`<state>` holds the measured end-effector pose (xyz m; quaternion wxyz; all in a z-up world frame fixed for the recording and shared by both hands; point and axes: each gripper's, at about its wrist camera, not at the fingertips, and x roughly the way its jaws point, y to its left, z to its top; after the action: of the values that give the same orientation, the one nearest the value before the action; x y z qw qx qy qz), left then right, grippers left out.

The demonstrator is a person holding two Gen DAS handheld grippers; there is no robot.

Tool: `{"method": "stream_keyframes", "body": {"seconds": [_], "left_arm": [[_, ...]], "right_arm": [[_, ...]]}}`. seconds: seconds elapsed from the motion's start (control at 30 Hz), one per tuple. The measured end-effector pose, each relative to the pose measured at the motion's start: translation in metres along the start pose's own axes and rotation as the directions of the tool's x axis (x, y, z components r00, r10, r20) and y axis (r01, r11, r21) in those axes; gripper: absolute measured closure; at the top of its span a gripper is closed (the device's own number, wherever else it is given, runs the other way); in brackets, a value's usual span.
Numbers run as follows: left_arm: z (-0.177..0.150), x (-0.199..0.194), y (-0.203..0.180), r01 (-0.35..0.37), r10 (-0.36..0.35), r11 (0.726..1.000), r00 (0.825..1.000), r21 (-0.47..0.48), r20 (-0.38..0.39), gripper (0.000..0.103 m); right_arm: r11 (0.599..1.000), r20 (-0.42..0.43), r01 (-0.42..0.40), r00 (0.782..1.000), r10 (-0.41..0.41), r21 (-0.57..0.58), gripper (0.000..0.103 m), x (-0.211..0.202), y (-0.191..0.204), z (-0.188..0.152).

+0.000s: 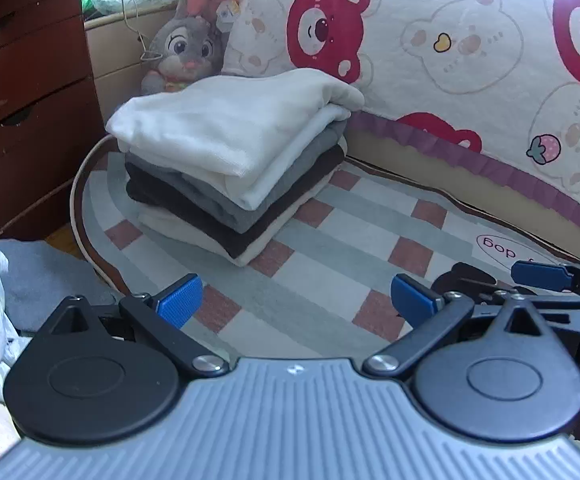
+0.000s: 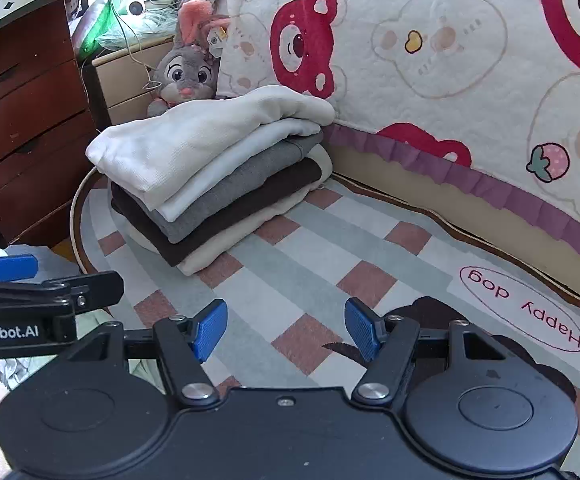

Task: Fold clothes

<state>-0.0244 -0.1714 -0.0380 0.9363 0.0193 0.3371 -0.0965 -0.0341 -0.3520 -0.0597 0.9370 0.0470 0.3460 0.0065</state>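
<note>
A stack of folded clothes [image 1: 230, 152] [image 2: 210, 160] sits on the checked rug [image 1: 329, 240], white on top, then grey, dark brown and cream. My left gripper [image 1: 295, 300] hovers over the rug in front of the stack, jaws wide open with nothing between its blue pads [image 1: 182, 300]. Beside it to the right, my right gripper [image 2: 286, 328] is open and holds nothing; one of its fingers [image 1: 541, 274] shows in the left wrist view. Loose white and grey garments [image 1: 6, 288] lie crumpled at the left, off the rug's edge.
A bed with a bear-print cover [image 1: 449, 40] runs along the back and right. A plush rabbit [image 1: 186, 48] leans behind the stack. Dark wooden drawers [image 1: 22, 80] stand at the left. The rug [image 2: 369, 248] carries a "Happy dog" label [image 2: 525, 308].
</note>
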Motion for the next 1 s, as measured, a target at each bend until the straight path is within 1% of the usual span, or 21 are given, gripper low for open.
{"method": "stream_keyframes", "body": {"seconds": [0.03,0.1,0.17,0.33,0.47,0.57,0.73,0.83,1.0], "left_arm": [[-0.0005,0.0005,-0.0006,-0.007,0.007,1.0,1.0,-0.007,0.005,0.0],[-0.0022,0.0002,-0.0042,-0.061,0.061,0.998,0.998,-0.009,0.032,0.0],[-0.0023,0.0009,-0.0063,-0.076,0.076,0.997,0.996,-0.005,0.035,0.0],[-0.0019,0.0029,-0.0039,-0.052,0.053,0.998,0.999,-0.032,0.012,0.0],[-0.0033,0.0025,-0.0062,-0.049,0.05,0.999,0.998,-0.003,0.027,0.0],[-0.0033,0.0037,-0.0063,-0.038,0.038,0.999,0.999,-0.003,0.009,0.0],[-0.0051,0.0031,-0.0098,-0.056,0.056,0.998,0.998,0.01,0.009,0.0],[-0.0055,0.0021,-0.0103,-0.052,0.051,0.999,0.999,0.016,0.01,0.0],[-0.0063,0.0036,-0.0092,-0.053,0.053,0.999,0.999,0.007,-0.011,0.0]], "right_arm": [[1.0,-0.001,-0.001,1.0,0.001,0.0,0.033,0.0002,0.0,-0.0003],[1.0,-0.003,-0.002,1.0,0.002,-0.001,0.033,0.0007,0.0,-0.0009],[1.0,-0.004,-0.003,1.0,0.003,-0.001,0.033,0.0012,-0.0001,-0.0015],[1.0,-0.01,-0.006,1.0,0.006,0.002,0.033,0.0022,-0.0012,-0.0026],[1.0,-0.012,0.004,1.0,-0.004,-0.009,0.033,0.0019,-0.0008,-0.0035],[1.0,-0.01,0.009,1.0,-0.009,-0.009,0.033,0.001,-0.0031,-0.0036],[1.0,-0.009,0.001,1.0,-0.001,0.013,0.033,-0.0004,-0.0078,-0.0039],[1.0,-0.01,-0.005,1.0,0.005,0.012,0.033,-0.0003,-0.0081,-0.0044],[1.0,-0.012,-0.011,1.0,0.011,0.013,0.033,0.0,-0.0085,-0.0056]]}}
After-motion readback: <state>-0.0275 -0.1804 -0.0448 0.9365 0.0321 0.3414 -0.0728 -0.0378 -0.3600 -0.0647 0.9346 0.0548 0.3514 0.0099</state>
